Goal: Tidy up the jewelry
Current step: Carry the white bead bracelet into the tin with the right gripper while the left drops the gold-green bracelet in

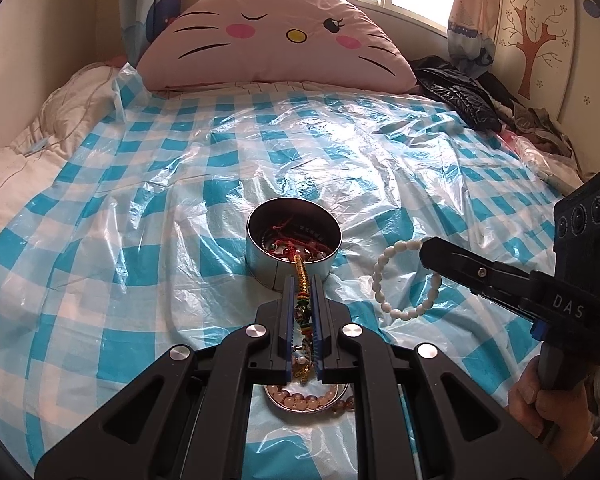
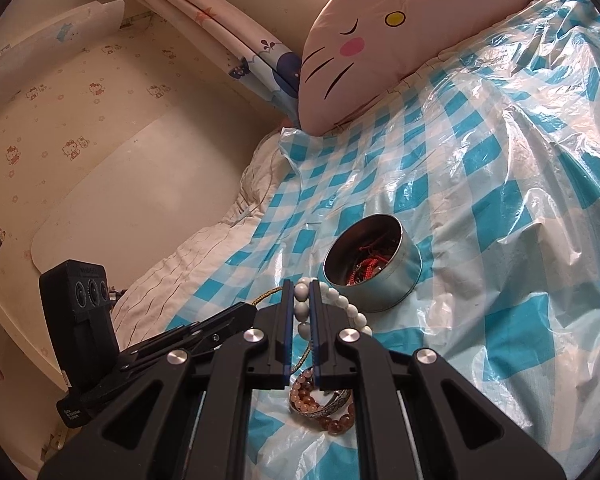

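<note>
A round metal tin (image 1: 294,258) with red cords and other jewelry inside stands on the checked plastic sheet; it also shows in the right wrist view (image 2: 374,270). My left gripper (image 1: 303,286) is shut on a gold braided cord bracelet (image 1: 302,280) with coloured beads, its tip over the tin's near rim. My right gripper (image 2: 302,292) is shut on a white bead bracelet (image 2: 302,308), held to the right of the tin (image 1: 404,280). Amber bead bracelets (image 2: 320,404) and a silver bangle (image 2: 336,400) lie on the sheet under both grippers.
A blue-and-white checked plastic sheet (image 1: 180,200) covers the bed. A pink cat-face pillow (image 1: 276,40) lies at the head. Dark clothes (image 1: 472,96) are piled at the far right. A white quilt (image 1: 20,168) is bunched along the left edge.
</note>
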The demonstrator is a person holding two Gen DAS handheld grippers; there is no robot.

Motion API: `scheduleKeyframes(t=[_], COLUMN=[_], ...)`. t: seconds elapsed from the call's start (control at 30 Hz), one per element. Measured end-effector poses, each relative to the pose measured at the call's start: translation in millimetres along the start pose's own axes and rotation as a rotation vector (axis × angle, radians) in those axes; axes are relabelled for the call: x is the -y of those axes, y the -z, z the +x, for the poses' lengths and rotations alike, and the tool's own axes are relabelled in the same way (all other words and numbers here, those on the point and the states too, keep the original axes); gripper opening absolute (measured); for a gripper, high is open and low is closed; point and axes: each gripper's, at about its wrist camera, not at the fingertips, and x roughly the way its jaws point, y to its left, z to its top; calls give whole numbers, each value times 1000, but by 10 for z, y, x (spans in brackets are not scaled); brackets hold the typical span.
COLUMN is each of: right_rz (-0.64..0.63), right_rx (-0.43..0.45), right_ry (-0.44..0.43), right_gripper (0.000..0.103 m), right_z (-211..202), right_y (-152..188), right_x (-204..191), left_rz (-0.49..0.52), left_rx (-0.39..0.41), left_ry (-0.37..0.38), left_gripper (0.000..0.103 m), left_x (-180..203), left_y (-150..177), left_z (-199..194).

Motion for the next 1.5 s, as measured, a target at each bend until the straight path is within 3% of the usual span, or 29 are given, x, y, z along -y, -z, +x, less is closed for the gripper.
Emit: scheduleKeyframes(t=[0.93,1.5], right_rz=[72,69], right_rx=[70,81], right_ry=[-47,-36], right_gripper=[8,8], right_z=[136,533], right_y=[-264,-536], right_x=[108,213], left_rz=[-43,-81], left_rx=[48,88], left_ry=[22,49], left_gripper=[8,8], left_x=[-58,-103], left_y=[-152,-508], left_z=[75,327])
